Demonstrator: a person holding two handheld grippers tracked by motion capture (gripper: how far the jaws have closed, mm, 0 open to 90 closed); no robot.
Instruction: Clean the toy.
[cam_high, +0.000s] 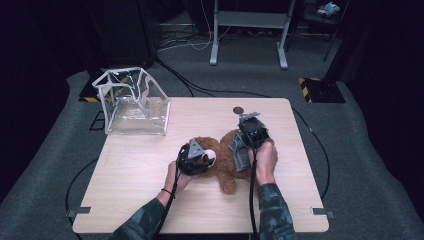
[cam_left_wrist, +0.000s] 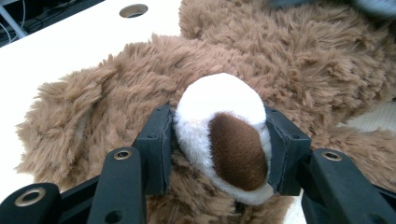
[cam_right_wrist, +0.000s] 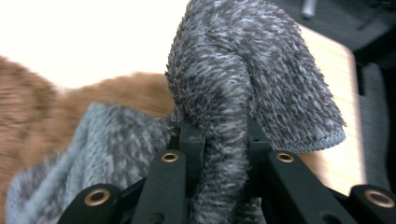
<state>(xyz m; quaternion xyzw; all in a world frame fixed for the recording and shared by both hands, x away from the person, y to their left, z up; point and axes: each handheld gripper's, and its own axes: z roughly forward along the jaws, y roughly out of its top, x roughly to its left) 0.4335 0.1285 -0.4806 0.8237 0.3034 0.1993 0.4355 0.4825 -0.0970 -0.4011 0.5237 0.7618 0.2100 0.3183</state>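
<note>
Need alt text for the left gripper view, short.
The left gripper clamps its two black jaws on the white-and-dark-brown snout of a brown teddy bear lying on a pale wooden table. A round hole in the tabletop sits at the top edge.

Shaggy brown plush bear (cam_left_wrist: 299, 70), fuzzy grey cloth (cam_right_wrist: 252, 84), matt pale wooden table (cam_high: 145, 170).

Left hand-held gripper (cam_high: 196, 159) clamped half-closed — right hand-held gripper (cam_high: 250, 136) pinched nearly shut, forearms side by side.
</note>
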